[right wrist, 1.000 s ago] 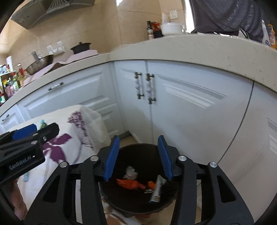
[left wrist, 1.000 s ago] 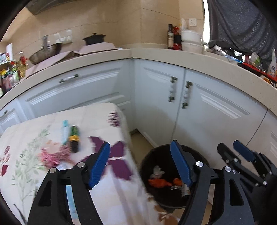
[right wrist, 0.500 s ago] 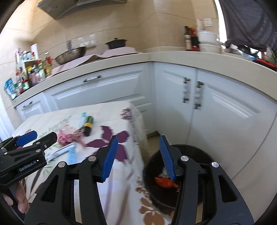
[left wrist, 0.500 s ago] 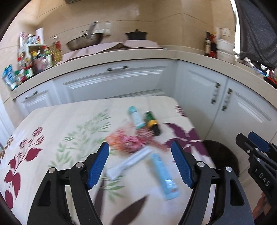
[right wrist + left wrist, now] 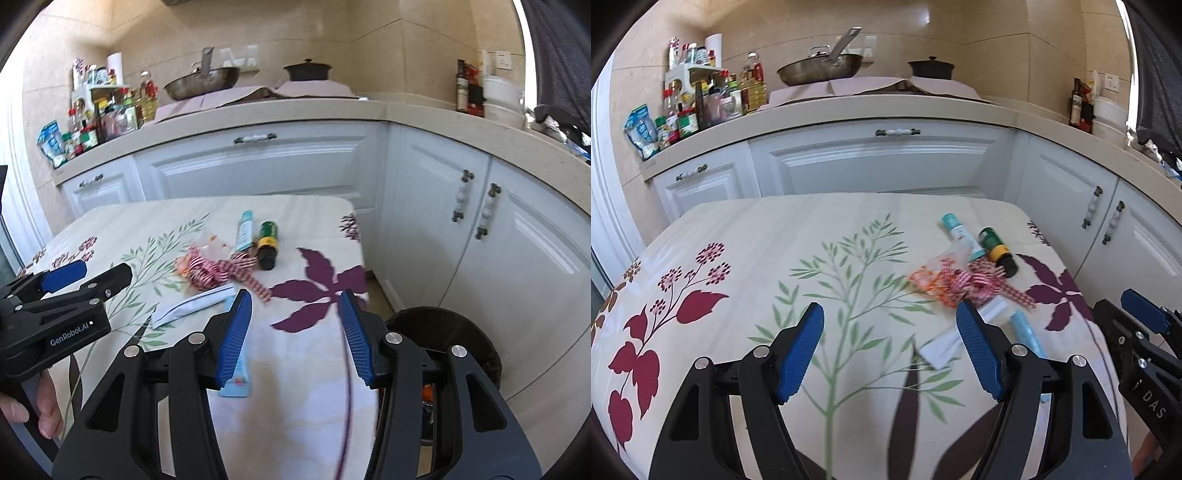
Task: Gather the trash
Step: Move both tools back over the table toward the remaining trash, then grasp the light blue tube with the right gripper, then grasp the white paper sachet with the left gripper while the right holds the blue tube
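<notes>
- Our left tool (image 5: 890, 356) hangs over the floral worktop (image 5: 738, 240), blue pads spread, nothing between them.
- Our right tool (image 5: 295, 332) also stands apart-jawed and empty, over the worktop's near right edge.
- Trash sits at 1 o'clock of the left tool: checked ribbon (image 5: 979, 282) on an orange wrapper (image 5: 931, 280), white packet (image 5: 945, 343) just below, light-blue tube (image 5: 1028, 334) partly hidden behind the right pad.
- Teal tube (image 5: 958, 230) and green bottle (image 5: 997, 247) lie side by side, touching, behind the ribbon.
- Black bin (image 5: 454, 336) is on the floor at 3 o'clock of the right tool, beside the white cabinets (image 5: 517, 240).
</notes>
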The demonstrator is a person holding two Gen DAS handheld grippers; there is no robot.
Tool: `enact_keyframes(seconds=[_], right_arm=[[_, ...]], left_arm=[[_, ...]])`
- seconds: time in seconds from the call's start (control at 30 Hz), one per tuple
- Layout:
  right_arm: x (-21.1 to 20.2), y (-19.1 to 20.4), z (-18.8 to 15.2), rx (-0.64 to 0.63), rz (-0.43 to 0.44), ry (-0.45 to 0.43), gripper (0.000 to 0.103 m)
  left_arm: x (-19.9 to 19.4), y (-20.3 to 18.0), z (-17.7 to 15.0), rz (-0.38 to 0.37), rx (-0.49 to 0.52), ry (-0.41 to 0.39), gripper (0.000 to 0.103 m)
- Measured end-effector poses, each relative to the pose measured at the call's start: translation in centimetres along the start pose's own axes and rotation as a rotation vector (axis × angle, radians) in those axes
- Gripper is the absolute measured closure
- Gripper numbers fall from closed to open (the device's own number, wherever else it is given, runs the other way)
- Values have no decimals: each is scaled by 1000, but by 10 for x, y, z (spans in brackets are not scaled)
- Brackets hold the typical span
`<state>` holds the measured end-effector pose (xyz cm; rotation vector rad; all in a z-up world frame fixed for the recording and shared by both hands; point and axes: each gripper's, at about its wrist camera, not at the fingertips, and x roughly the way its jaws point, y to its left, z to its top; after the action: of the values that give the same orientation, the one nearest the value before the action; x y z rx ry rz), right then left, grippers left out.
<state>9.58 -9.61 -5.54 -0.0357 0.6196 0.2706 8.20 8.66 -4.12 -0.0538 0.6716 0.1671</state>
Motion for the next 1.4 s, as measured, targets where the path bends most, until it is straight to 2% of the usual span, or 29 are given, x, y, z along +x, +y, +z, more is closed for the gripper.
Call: enact_keyframes(seconds=[0.33, 0.77, 0.87, 0.97, 1.07, 1.17, 1.4], right_arm=[[18, 16, -2, -15, 18, 80, 55], [45, 30, -10, -66, 52, 230, 55], [49, 32, -11, -76, 55, 254, 57], [54, 33, -14, -80, 62, 286, 70], [54, 33, -14, -83, 57, 288, 73], [54, 34, -14, -92, 54, 287, 84], [47, 28, -12, -76, 60, 261, 84]], left_arm=[[13, 15, -5, 3, 2, 51, 31], [22, 18, -9, -6, 13, 90, 31], [22, 18, -9, -5, 13, 93, 31], [24, 19, -10, -6, 12, 99, 31], [24, 20, -12, -5, 16, 104, 31], [24, 19, -13, -5, 17, 108, 31], [23, 10, -13, -32, 41, 106, 31]])
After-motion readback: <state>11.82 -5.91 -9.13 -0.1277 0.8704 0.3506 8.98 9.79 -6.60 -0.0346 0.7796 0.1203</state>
